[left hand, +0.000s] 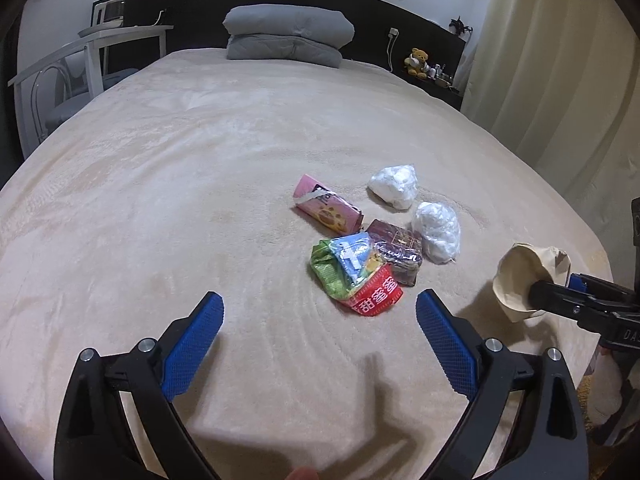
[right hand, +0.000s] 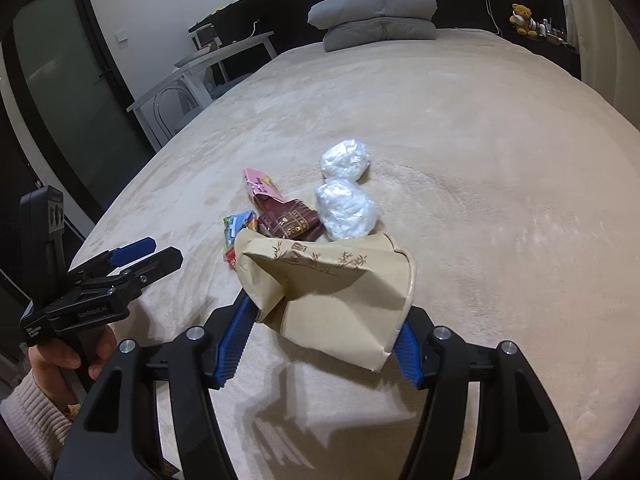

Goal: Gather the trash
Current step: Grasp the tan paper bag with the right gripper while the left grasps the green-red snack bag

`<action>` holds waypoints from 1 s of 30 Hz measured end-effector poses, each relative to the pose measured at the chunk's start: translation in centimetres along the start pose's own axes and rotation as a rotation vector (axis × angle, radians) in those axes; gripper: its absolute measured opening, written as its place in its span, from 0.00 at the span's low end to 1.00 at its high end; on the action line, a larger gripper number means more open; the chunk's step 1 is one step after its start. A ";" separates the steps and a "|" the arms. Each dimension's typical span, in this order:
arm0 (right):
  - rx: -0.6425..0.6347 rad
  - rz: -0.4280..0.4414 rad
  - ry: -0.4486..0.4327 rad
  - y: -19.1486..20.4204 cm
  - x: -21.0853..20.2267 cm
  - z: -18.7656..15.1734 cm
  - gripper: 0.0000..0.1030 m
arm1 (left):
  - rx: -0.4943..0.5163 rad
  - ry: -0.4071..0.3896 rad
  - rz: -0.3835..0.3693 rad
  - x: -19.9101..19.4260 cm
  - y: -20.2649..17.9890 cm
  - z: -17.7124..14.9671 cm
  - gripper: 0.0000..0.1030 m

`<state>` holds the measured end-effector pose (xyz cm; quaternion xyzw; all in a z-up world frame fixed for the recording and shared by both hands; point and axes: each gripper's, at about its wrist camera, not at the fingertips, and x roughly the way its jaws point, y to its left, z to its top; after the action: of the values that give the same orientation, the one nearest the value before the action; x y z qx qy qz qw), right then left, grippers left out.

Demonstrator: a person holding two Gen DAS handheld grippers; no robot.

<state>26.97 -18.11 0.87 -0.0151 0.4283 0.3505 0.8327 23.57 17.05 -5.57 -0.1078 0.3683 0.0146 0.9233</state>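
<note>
Beige bed cover (left hand: 200,168), grey folded quilt (left hand: 288,34) by black headboard (left hand: 192,8). White table (left hand: 120,38) w/ chair left, cream curtain (left hand: 560,60) right, dark door (right hand: 68,92), white walls.

Trash cluster on the bed (left hand: 160,184), near its foot edge, toward the right side:
- pink box (left hand: 326,210): cookie print, torn open at one end, lying flat, farthest toward the head of the bed.
- dark red pack (left hand: 398,250): gold pattern, crumpled, flat, just beside the box.
- snack bag (left hand: 352,272): green/blue/red foil, crumpled, touching the red pack, nearest the foot edge.
- two clear plastic wads (left hand: 394,186), (left hand: 436,232): balled up, white inside, touching or nearly so, on the right of the cluster.
- paper cup (right hand: 332,296): tan, bamboo print, crushed, on its side, off the bed, pinched between the right tongs (right hand: 324,344).
</note>
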 end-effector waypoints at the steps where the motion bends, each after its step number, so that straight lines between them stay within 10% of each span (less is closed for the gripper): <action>1: 0.007 0.000 0.003 -0.4 -0.3 -0.1 0.60 | 0.007 0.004 0.000 0.4 -0.3 0.1 0.92; 21: 0.074 0.060 0.027 -4.5 -3.3 -1.0 0.60 | 0.125 0.071 0.066 6.9 -3.2 1.2 0.93; 25: 0.091 0.055 0.031 -4.9 -3.2 -1.0 0.60 | 0.143 0.092 0.045 7.3 -3.3 1.1 0.68; 30: 0.083 0.058 0.025 -4.5 -3.5 -1.1 0.60 | 0.163 0.084 0.057 7.2 -3.8 0.8 0.65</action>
<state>27.51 -23.82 1.44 0.0274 0.4529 0.3561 0.8169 29.75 13.15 -9.19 -0.0221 0.4094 0.0064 0.9121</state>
